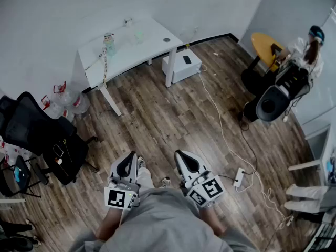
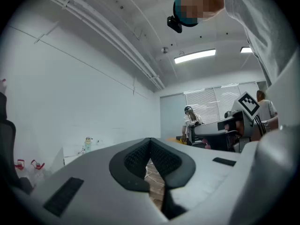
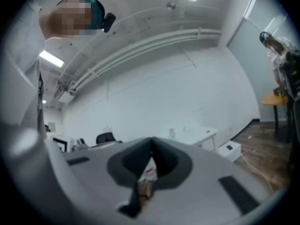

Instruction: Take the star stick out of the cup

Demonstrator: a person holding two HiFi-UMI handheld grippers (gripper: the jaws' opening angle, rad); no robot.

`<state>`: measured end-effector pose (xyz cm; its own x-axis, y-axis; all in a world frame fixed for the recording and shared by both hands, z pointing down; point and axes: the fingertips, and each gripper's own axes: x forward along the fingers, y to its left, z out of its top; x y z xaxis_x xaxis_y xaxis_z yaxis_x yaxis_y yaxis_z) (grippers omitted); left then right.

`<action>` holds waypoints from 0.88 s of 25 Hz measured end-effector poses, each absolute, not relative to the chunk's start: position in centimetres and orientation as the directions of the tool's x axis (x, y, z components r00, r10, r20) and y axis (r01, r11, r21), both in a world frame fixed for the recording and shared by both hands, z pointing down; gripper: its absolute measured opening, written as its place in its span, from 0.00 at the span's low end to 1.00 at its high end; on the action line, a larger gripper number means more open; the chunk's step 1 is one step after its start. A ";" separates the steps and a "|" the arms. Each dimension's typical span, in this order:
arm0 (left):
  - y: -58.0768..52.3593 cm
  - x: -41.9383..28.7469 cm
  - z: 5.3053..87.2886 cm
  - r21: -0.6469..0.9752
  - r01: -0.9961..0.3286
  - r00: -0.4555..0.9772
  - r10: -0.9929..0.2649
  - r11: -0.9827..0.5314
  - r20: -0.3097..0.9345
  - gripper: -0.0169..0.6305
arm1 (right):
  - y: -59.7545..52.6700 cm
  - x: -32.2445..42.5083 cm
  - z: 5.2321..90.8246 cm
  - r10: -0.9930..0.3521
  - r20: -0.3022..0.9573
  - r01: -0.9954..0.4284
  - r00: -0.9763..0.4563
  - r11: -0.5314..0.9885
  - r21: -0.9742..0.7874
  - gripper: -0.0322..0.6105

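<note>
With both sets of jaws pressed together on nothing, the left gripper [image 1: 130, 156] and right gripper [image 1: 179, 154] sit at lower centre over the wooden plank floor [image 1: 173, 114]. Well apart at upper centre, the white worktop [image 1: 155, 41] carries a small greenish cup [image 1: 109, 43]; the star stick is too small to make out. A black office chair [image 1: 31, 133] stands at the left.

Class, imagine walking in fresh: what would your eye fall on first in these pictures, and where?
The left gripper and right gripper, both shut and empty, sit close to the body at the head view's bottom. Beyond them, the white table stands against the far wall at upper left, and a seated person is at upper right.
</note>
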<state>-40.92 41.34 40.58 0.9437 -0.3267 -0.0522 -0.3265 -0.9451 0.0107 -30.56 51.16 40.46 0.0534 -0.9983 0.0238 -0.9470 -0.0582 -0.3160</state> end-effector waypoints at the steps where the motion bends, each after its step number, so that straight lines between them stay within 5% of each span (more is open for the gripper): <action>1: 41.6 -40.6 40.6 0.019 -0.323 0.945 -0.323 -0.946 -0.048 0.07 | 51.3 -30.5 40.5 -0.998 0.027 -0.947 0.054 -0.060 -0.316 0.11; 22: 42.1 -38.4 41.4 0.059 -0.295 0.955 -0.296 -0.954 -0.019 0.07 | 51.1 -29.4 41.3 -0.998 0.031 -0.937 0.045 -0.053 -0.344 0.11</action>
